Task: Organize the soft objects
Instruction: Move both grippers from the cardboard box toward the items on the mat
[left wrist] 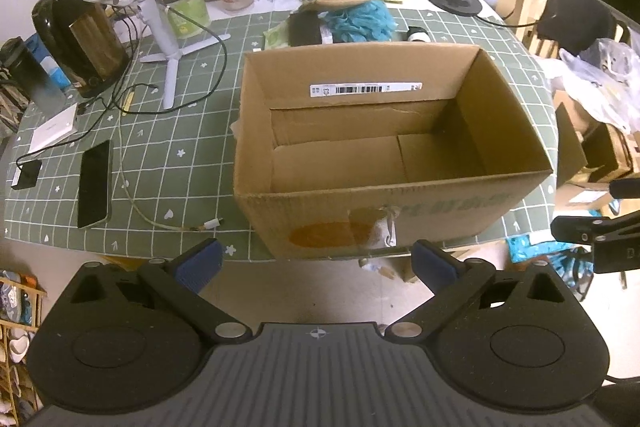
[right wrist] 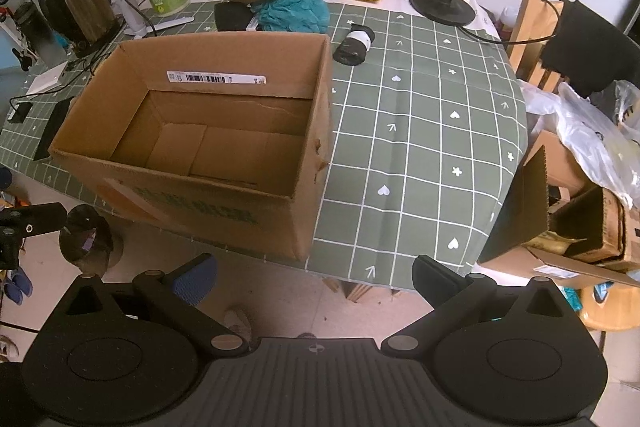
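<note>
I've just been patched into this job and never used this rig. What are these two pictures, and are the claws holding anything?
Each picture comes from a camera on a hand-held claw, looking forward along its two fingers. The left claw faces the open cardboard box head-on; the right claw sees the same box further left. Both claws are open and hold nothing. The box looks empty. Behind it on the green checked tablecloth lie a teal bath sponge and a black roll.

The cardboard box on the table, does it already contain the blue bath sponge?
No, the cardboard box shows only its bare bottom flaps, and the blue bath sponge lies on the table behind it.
</note>
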`<state>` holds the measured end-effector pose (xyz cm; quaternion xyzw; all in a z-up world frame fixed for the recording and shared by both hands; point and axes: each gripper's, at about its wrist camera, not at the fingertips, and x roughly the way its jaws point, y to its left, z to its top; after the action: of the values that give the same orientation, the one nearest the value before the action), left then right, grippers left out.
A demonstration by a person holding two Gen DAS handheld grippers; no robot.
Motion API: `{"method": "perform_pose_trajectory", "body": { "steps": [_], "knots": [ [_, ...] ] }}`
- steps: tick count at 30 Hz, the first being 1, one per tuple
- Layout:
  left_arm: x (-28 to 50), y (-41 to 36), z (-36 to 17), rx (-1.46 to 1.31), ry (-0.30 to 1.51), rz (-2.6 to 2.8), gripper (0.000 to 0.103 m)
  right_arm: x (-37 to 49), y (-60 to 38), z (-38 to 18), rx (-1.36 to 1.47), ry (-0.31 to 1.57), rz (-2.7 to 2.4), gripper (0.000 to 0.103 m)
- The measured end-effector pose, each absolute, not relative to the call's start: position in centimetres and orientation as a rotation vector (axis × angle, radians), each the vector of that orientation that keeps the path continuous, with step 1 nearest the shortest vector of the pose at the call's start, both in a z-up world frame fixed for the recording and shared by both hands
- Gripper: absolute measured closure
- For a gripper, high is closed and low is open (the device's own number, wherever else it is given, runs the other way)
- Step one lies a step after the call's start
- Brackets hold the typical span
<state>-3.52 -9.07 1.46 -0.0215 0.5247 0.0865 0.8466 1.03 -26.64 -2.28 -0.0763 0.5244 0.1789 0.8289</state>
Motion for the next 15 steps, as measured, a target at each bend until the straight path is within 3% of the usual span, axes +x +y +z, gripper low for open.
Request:
{"method": "perform_pose_trajectory", "body": {
  "steps": [15],
  "knots": [
    [-1.8, -5.3, 1.7, -0.182, 1.062, 0.097, 0.000, 3.0, -25.7, -1.1, -0.105, 1.078, 0.361, 0.000]
  ]
}}
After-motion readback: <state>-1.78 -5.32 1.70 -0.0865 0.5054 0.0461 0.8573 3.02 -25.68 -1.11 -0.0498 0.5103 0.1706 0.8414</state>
